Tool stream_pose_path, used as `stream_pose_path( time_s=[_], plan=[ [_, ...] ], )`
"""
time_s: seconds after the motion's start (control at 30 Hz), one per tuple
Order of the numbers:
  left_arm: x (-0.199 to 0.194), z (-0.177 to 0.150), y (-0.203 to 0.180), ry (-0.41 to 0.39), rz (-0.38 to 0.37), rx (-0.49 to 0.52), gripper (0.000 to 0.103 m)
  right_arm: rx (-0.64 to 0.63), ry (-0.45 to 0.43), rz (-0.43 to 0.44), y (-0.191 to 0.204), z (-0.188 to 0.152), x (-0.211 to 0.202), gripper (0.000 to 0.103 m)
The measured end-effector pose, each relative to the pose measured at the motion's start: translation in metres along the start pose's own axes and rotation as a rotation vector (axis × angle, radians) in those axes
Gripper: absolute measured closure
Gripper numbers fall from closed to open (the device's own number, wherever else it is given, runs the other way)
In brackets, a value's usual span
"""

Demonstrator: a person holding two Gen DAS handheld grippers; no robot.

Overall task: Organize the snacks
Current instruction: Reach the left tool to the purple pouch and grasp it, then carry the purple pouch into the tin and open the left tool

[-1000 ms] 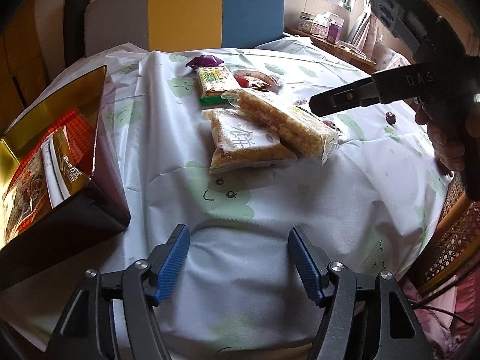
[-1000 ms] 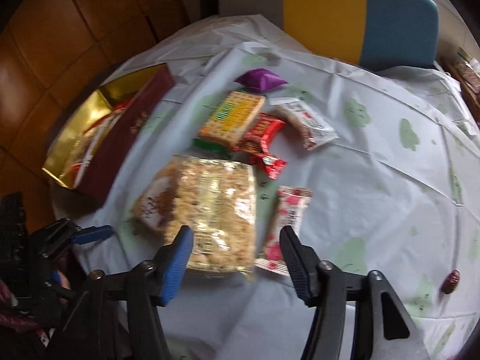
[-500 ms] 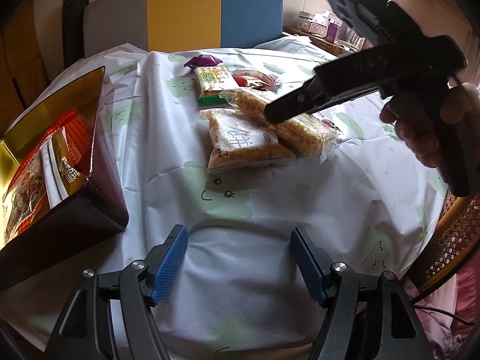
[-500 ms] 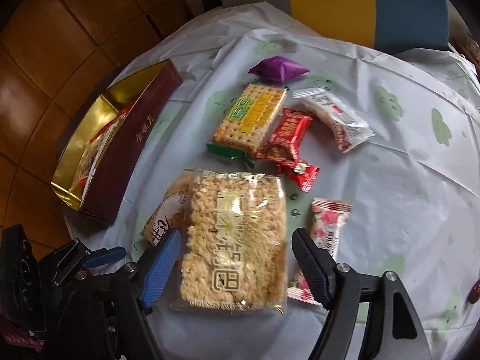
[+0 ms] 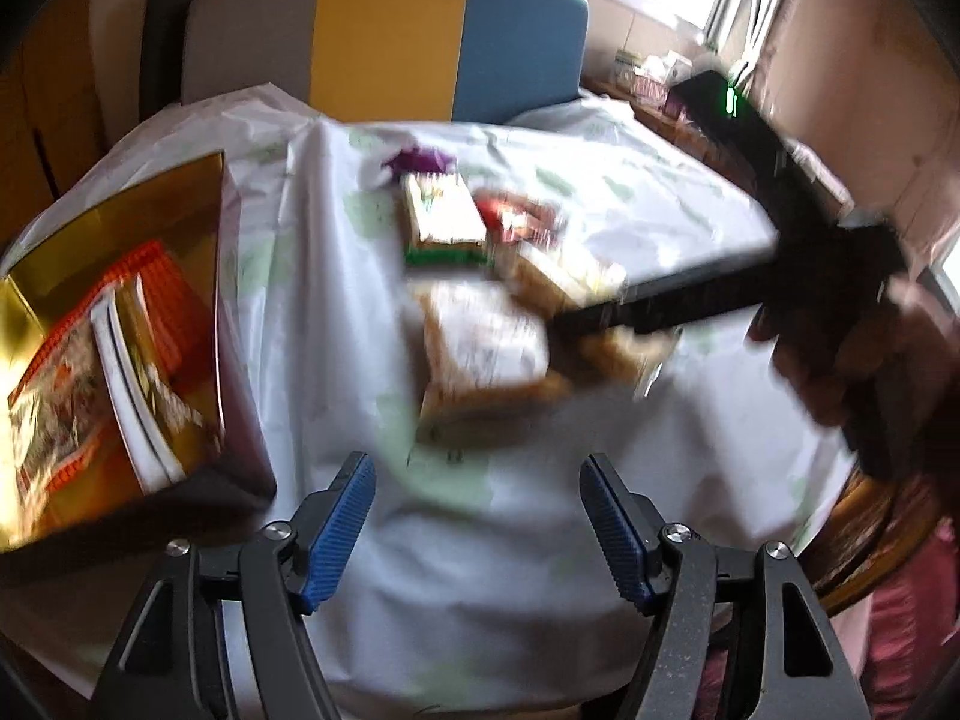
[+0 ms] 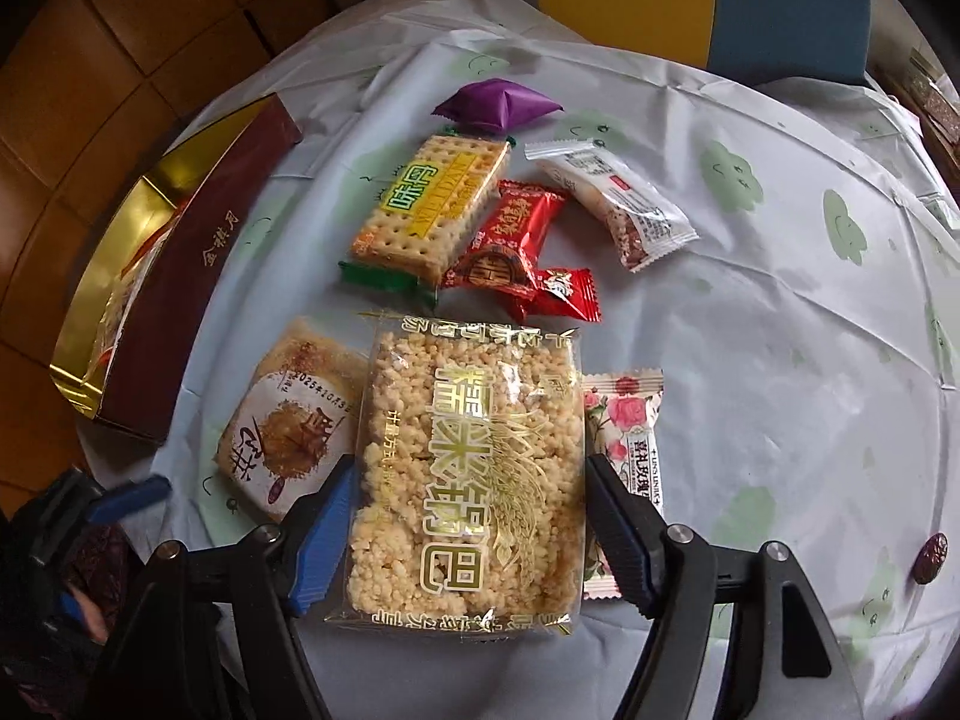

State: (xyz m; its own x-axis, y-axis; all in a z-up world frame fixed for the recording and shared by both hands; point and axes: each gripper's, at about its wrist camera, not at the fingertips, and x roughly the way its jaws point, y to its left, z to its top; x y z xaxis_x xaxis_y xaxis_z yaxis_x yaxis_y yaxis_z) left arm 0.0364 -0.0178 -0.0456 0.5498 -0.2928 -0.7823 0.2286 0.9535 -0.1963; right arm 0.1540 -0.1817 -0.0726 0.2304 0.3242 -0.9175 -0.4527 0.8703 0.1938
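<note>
The right gripper (image 6: 468,516) points down over a puffed-rice pack (image 6: 474,474) that lies flat on the counter (image 6: 780,330), which is covered with a white cloth printed with green clouds. Its blue fingers (image 6: 321,534) straddle the pack's near half, one at each long edge, and they are closing; whether the pads already press on the wrapper cannot be told.

Tucked partly under the pack's left edge is a square cake pack (image 6: 288,426); just beside its right edge lies a rose-print bar (image 6: 624,420). Farther off lie a cracker pack (image 6: 429,210), a red candy (image 6: 510,240) with a smaller red candy (image 6: 564,294) touching it, a white bar (image 6: 612,201) and a purple pouch (image 6: 498,105). A gold-lined box (image 6: 180,258) sits at the counter's left edge with packets inside.

The left gripper (image 5: 477,528) hangs above bare cloth near the counter's front edge, its fingers (image 5: 342,525) wide apart with nothing between them. The box (image 5: 114,324) is to its left. This view is blurred.
</note>
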Motion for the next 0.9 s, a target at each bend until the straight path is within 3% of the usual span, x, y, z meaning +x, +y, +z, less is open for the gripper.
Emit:
stream_pose_path(
  time_s=[0.2,0.37,0.57,0.9],
  plan=[
    [-0.005,0.062,0.009,-0.041,0.048,-0.040,0.032,-0.003,0.033,-0.031,0.004,0.001,0.005,0.028],
    [0.022,0.124,0.023,-0.012,0.088,-0.069,0.035,-0.022,0.037,-0.057,0.012,0.000,0.008,0.028],
    [0.066,0.183,0.027,0.004,0.115,0.003,0.037,-0.030,0.039,-0.068,0.021,-0.001,0.010,0.028],
    [0.150,0.229,0.022,0.096,0.148,0.128,0.038,-0.037,0.047,-0.075,0.024,-0.003,0.013,0.028]
  ],
)
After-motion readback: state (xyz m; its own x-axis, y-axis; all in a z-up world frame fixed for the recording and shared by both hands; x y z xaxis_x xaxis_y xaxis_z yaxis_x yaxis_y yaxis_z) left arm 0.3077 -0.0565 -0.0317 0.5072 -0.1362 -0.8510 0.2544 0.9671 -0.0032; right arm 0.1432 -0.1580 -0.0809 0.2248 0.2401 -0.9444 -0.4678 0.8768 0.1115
